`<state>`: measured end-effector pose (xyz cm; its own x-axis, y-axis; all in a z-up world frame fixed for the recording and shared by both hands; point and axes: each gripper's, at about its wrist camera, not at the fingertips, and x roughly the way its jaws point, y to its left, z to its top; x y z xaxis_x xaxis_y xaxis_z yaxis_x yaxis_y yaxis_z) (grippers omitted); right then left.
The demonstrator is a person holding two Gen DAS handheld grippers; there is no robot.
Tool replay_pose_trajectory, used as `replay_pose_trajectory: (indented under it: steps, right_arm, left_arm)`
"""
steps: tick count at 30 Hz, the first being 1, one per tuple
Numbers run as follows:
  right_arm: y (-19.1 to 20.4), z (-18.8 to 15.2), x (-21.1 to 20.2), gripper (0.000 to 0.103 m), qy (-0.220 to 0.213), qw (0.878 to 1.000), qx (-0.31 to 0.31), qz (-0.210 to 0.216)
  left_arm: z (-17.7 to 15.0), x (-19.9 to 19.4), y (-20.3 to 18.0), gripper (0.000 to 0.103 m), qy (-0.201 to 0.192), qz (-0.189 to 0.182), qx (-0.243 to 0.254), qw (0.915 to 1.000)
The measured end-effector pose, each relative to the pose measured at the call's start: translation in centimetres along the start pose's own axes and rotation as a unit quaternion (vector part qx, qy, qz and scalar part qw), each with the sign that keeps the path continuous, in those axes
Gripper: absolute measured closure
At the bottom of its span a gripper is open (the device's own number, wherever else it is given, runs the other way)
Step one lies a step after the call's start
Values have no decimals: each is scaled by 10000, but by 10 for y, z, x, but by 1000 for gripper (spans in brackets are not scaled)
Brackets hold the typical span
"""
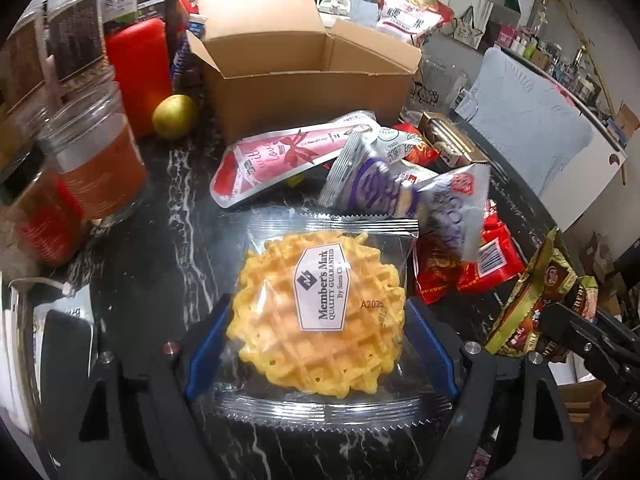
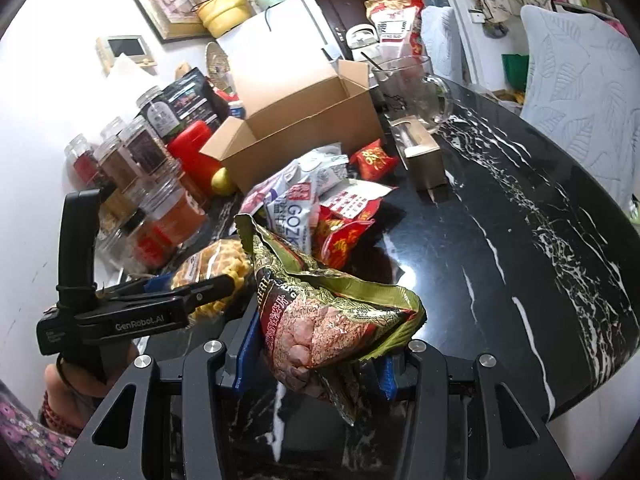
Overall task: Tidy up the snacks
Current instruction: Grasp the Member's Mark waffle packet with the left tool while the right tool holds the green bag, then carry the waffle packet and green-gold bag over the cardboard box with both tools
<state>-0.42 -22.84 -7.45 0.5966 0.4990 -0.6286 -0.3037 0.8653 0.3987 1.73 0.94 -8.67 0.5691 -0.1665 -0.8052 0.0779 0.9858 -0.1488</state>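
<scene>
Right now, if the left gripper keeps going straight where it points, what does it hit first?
Probably the purple-and-white snack packet, just beyond the waffle pack that the left gripper holds. Depth is unclear.

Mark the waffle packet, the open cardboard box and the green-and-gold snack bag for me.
waffle packet (image 1: 320,288): left wrist view, on its white label.
cardboard box (image 1: 304,96): left wrist view, on its front wall.
green-and-gold snack bag (image 2: 332,320): right wrist view, on its printed front.
</scene>
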Motion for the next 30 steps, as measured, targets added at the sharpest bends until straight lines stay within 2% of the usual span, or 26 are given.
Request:
replay_pose_trajectory:
  steps: [12,23,30]
  right_arm:
    - [14,8,-9,56,-180,9995,-186,193]
    - [37,48,-2,56,-386,9962,-653,422]
    - [49,77,5,56,-563,9932,-921,438]
  left_arm:
    - [8,-45,3,19,-560,-9,-61,9984]
    - [34,-58,4,19,-887,-53,-57,9960]
    - [64,-66,3,19,-1227,-40,28,9924]
